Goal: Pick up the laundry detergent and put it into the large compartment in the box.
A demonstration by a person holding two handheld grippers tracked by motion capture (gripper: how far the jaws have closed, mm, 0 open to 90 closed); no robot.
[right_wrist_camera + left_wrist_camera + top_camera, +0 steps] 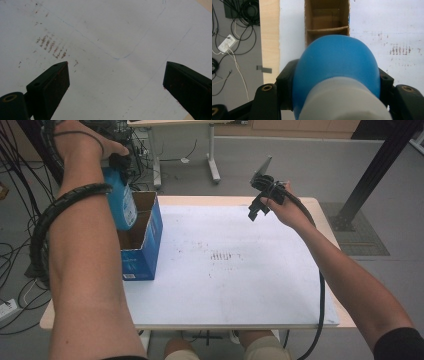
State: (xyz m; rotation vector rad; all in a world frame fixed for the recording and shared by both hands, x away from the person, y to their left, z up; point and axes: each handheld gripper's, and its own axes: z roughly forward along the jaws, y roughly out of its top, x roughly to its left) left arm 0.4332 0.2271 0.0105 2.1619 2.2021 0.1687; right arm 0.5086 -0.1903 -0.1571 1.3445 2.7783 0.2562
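Grey floor (300, 165), black cables (247, 10), desk legs (214, 167), dark post (372, 175) beyond table.

Bottle (121, 202) blue, cap apparently pale grey. Box (145, 251) blue outside, brown cardboard inside. Bench (240, 270) white, rust-brown speckles; jaws black.

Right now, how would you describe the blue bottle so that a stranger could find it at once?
Look at the white table, then at the blue cardboard box standing open at its left edge. The blue bottle hangs just above that box, clamped in the left gripper. It is smooth, rounded plastic with a white label, unlike the square box.
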